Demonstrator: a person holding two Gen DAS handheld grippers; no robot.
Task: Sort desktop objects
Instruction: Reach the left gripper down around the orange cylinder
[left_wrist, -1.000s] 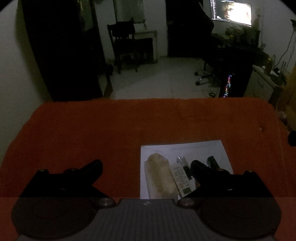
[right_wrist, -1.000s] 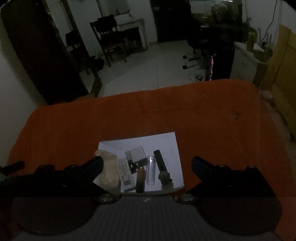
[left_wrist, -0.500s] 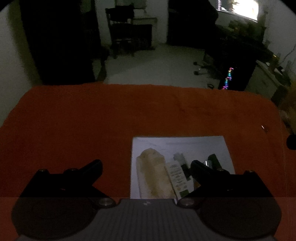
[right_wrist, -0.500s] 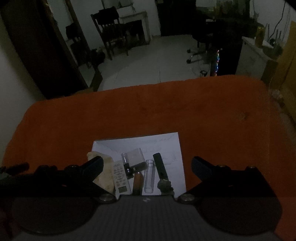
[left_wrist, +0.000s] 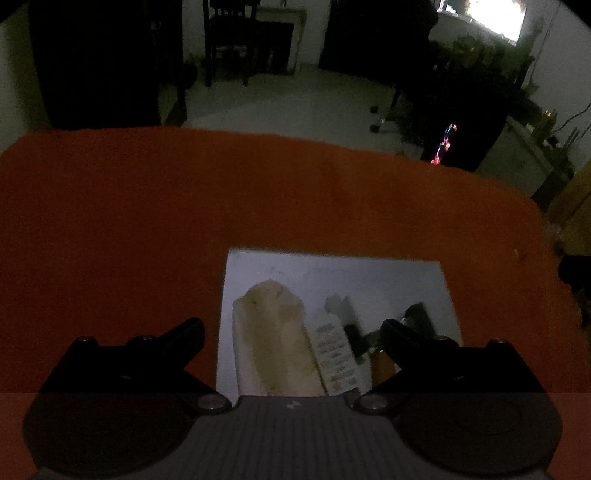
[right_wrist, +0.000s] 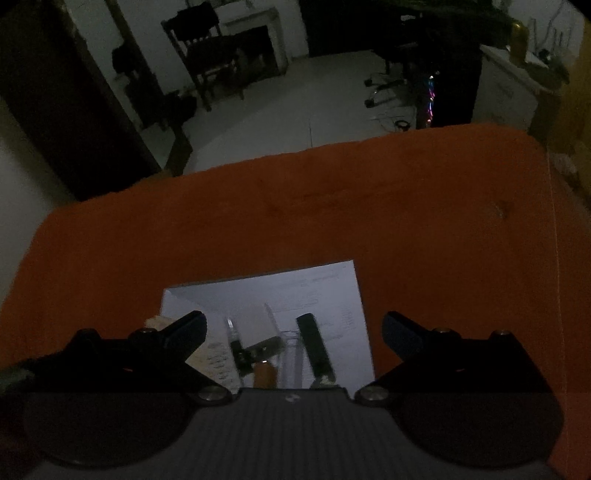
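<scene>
A white paper sheet (left_wrist: 332, 273) (right_wrist: 295, 291) lies on the orange tablecloth (left_wrist: 184, 221) (right_wrist: 424, 221). On it sit a beige cloth bundle (left_wrist: 277, 339), a small white remote (left_wrist: 338, 354) (right_wrist: 218, 362), a brown vial (right_wrist: 264, 373), a clear tube (right_wrist: 290, 354) and a black stick (right_wrist: 314, 343). My left gripper (left_wrist: 291, 328) hangs open above the bundle and remote, holding nothing. Over the row of small items my right gripper (right_wrist: 293, 325) is open too, empty. The near ends of the items are hidden behind the gripper bodies.
Bare orange cloth spreads left, right and beyond the sheet to the table's far edge (right_wrist: 332, 151). Past it is a dim room with a dark chair (right_wrist: 207, 59), an office chair base (right_wrist: 384, 88) and a lit screen (left_wrist: 487, 14).
Both grippers have tilted down and come closer over the sheet; the objects now sit lower and larger in each view. Both stay open, and nothing was grasped.
</scene>
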